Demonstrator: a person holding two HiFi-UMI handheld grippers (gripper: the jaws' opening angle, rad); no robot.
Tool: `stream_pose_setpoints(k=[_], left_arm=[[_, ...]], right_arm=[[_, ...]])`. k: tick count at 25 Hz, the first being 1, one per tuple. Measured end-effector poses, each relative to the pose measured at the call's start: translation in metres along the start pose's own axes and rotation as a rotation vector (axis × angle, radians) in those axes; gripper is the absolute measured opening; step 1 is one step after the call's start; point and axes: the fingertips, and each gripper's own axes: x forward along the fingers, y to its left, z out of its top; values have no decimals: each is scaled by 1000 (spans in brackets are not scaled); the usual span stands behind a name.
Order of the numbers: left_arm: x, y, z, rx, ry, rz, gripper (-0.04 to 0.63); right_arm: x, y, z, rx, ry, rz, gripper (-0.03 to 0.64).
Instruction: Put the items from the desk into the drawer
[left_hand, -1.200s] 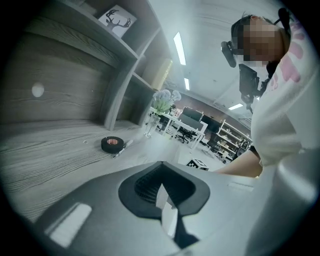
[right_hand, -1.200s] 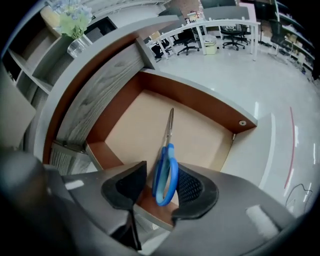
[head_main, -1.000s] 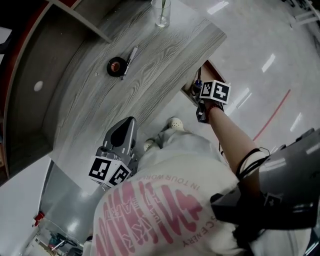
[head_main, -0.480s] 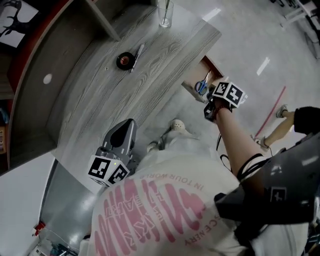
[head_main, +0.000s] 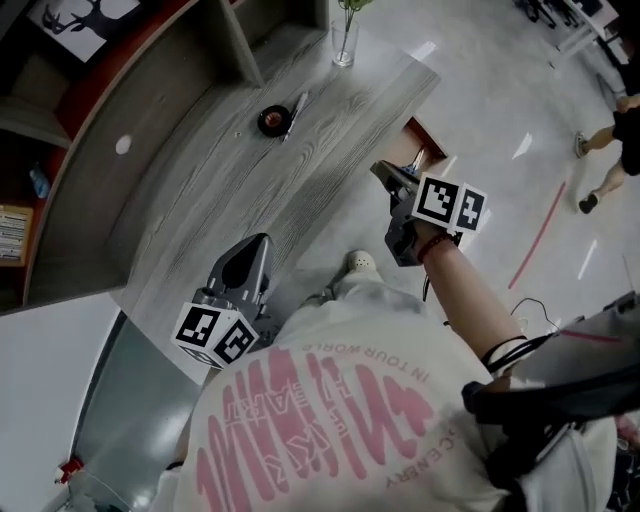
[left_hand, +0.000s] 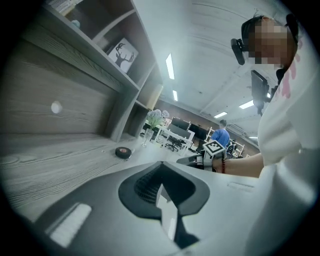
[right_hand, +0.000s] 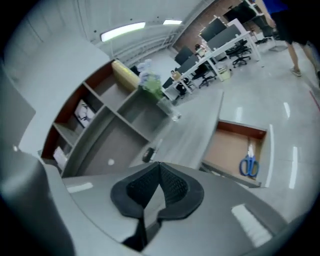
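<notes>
Up from the drawer came the right tool, its jaws just closed on nothing; scissors lay inside; the left tool sat pinched together; tape and pen remained on the worktop.

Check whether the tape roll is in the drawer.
No, the tape roll sits on the desk; the open drawer holds scissors.

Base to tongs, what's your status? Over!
Left tongs shut, empty. Right tongs just closed, empty, above open drawer. Scissors in drawer; tape roll and pen on desk. Nothing in the way.
</notes>
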Motion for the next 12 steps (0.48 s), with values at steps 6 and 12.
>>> stream_pose_setpoints(k=[6,12], left_arm=[[-31,3,28,-6,-72,-10,17],[-62,-12,50,38,-126,-57,17]], right_arm=[[-16,116,-23,-195,-16,259,5],[-46,196,-59,-324,-28,466,5]])
